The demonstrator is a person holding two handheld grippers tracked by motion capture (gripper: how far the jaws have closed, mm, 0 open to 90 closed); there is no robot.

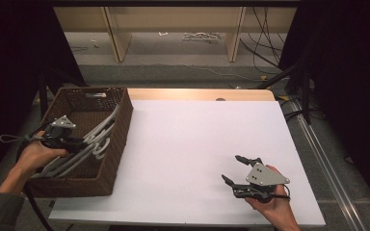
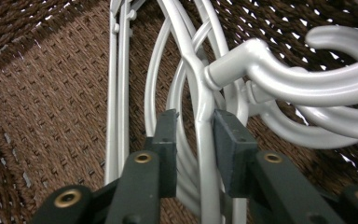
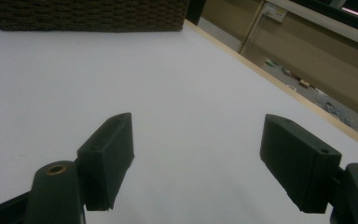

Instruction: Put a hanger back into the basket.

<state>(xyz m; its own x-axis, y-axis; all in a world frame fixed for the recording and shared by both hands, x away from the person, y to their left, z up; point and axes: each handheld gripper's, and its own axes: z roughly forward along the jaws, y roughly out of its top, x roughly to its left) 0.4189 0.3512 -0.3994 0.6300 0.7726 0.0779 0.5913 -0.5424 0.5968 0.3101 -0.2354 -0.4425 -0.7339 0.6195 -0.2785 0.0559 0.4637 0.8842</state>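
Lengthwise, hanger [image 2: 205, 140] — along basket [image 1: 118, 139], flat

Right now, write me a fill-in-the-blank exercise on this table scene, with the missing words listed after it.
1. The white hangers lie in a brown woven ____.
2. The left tool has a bar of a white ____ between its pads.
3. The right tool hangs over the white table with its jaws wide ____.
4. The basket stands at the table's ____ edge in the high view.

Missing words: basket; hanger; open; left
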